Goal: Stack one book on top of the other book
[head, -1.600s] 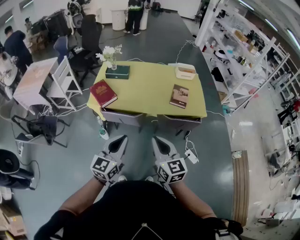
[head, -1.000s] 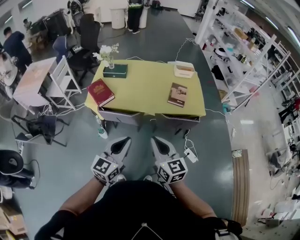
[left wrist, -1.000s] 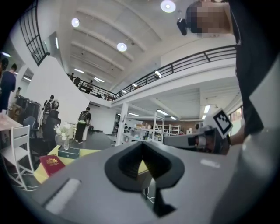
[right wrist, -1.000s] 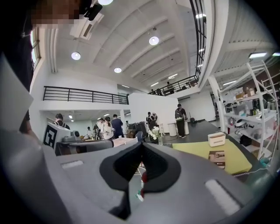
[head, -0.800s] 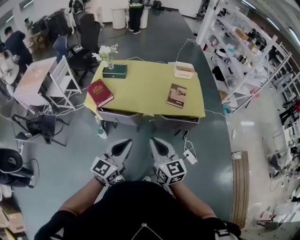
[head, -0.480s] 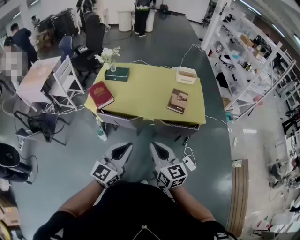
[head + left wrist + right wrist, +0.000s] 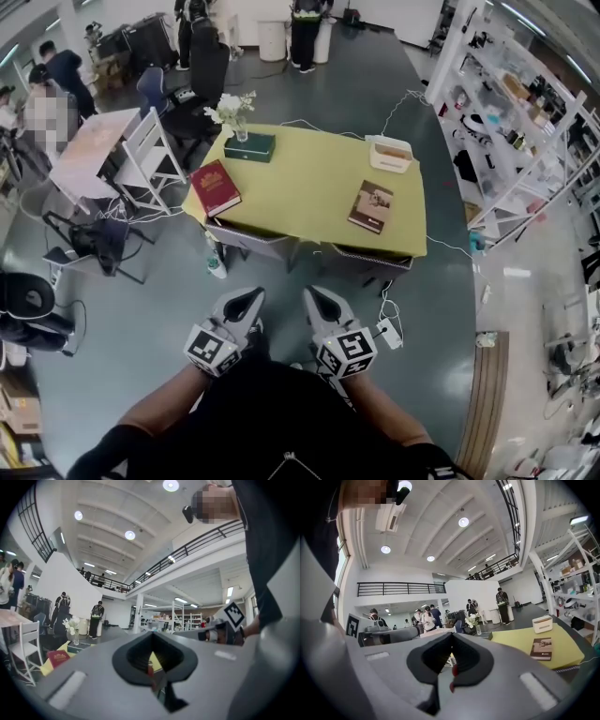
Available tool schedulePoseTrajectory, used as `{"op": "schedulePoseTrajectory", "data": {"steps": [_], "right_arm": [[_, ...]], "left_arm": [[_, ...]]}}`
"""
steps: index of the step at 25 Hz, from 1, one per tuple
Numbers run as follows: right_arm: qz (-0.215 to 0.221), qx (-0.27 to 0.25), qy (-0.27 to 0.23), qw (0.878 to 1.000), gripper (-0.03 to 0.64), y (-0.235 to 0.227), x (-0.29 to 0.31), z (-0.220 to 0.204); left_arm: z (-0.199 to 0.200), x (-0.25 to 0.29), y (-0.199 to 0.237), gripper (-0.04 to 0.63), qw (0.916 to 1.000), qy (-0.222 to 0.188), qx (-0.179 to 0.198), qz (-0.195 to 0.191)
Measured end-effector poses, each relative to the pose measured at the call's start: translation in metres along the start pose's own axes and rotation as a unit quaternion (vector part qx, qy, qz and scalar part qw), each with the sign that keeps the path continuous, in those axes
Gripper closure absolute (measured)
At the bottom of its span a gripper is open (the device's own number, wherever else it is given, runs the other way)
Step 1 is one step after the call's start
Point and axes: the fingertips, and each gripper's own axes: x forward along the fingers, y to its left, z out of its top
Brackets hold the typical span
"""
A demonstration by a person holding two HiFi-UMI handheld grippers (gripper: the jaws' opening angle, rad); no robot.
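Note:
A red book (image 7: 216, 187) lies at the left end of the yellow table (image 7: 309, 192); it also shows small in the left gripper view as the red book (image 7: 57, 657). A brown book (image 7: 372, 206) lies toward the table's right side, and the right gripper view shows this brown book (image 7: 542, 648) flat on the yellow top. My left gripper (image 7: 246, 302) and right gripper (image 7: 316, 302) hang side by side in front of me, well short of the table. Both are shut and hold nothing.
A dark green box (image 7: 249, 147) with a vase of white flowers (image 7: 232, 108) stands at the table's back left, a white basket (image 7: 390, 153) at its back right. White chairs (image 7: 150, 164) and a pink table (image 7: 89, 155) are left. Shelving (image 7: 525, 112) lines the right. Cables (image 7: 386, 330) lie on the floor.
The table and its books have shifted slightly rightward and lower in the head view as I move toward them. Both grippers stay shut and side by side.

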Motion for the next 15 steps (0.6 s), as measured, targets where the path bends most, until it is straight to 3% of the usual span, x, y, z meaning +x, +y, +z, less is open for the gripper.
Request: {"op": "schedulePoseTrajectory", "data": {"steps": [8, 15], "right_arm": [[-0.018, 0.012, 0.006, 1.000, 0.614, -0.030, 0.038, -0.006], [-0.034, 0.010, 0.001, 0.999, 0.614, -0.064, 0.119, 0.017]], "left_arm": [[-0.013, 0.029, 0.039, 0.589, 1.0000, 0.002, -0.004, 0.002], [-0.004, 0.089, 0.114, 0.588, 0.9999, -0.003, 0.007, -0.007]]}}
